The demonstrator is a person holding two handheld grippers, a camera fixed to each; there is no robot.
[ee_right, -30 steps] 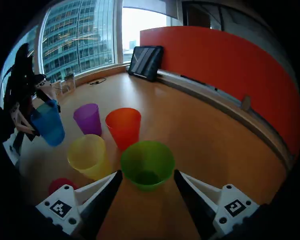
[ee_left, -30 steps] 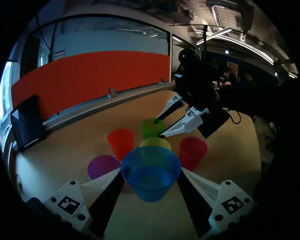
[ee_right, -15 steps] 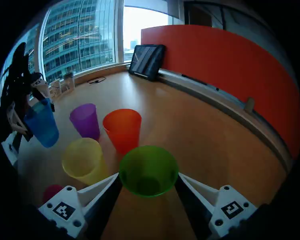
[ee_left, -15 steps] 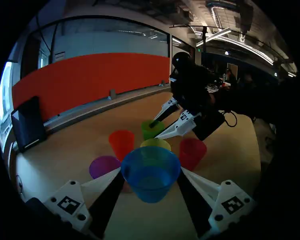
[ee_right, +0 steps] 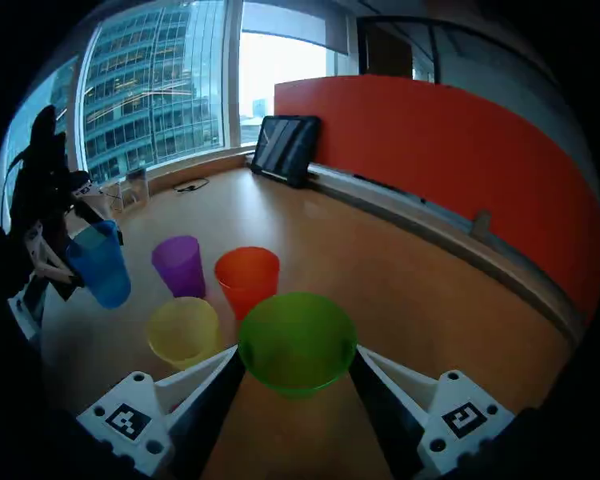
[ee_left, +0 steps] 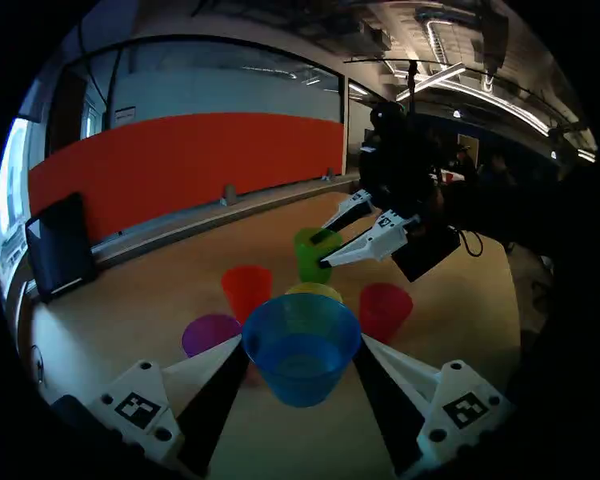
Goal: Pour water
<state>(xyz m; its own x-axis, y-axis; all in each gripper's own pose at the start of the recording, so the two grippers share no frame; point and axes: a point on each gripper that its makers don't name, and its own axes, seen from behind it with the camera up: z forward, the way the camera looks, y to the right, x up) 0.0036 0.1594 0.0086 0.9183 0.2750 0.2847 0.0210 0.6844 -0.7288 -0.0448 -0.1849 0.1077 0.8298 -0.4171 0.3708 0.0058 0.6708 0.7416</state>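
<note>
My left gripper (ee_left: 300,364) is shut on a blue cup (ee_left: 302,346) with water in its bottom, held above the wooden table (ee_left: 140,304). The right gripper (ee_right: 298,370) is shut on a green cup (ee_right: 297,342), lifted off the table. In the left gripper view the green cup (ee_left: 314,253) hangs in the air between the far gripper's fingers (ee_left: 372,238). In the right gripper view the blue cup (ee_right: 100,263) is held at the far left. Orange (ee_left: 246,290), yellow (ee_left: 310,290), purple (ee_left: 210,334) and red (ee_left: 384,309) cups stand on the table between the grippers.
A dark tablet (ee_right: 284,149) leans on the ledge by the orange wall (ee_right: 460,160). Windows (ee_right: 148,88) run along one side. A person's dark arm (ee_left: 476,208) holds the far gripper. In the right gripper view the orange (ee_right: 247,278), purple (ee_right: 180,265) and yellow (ee_right: 183,331) cups stand close together.
The right gripper has lifted the green cup off the table and higher above the other cups. The left gripper still holds the blue cup in about the same place.
</note>
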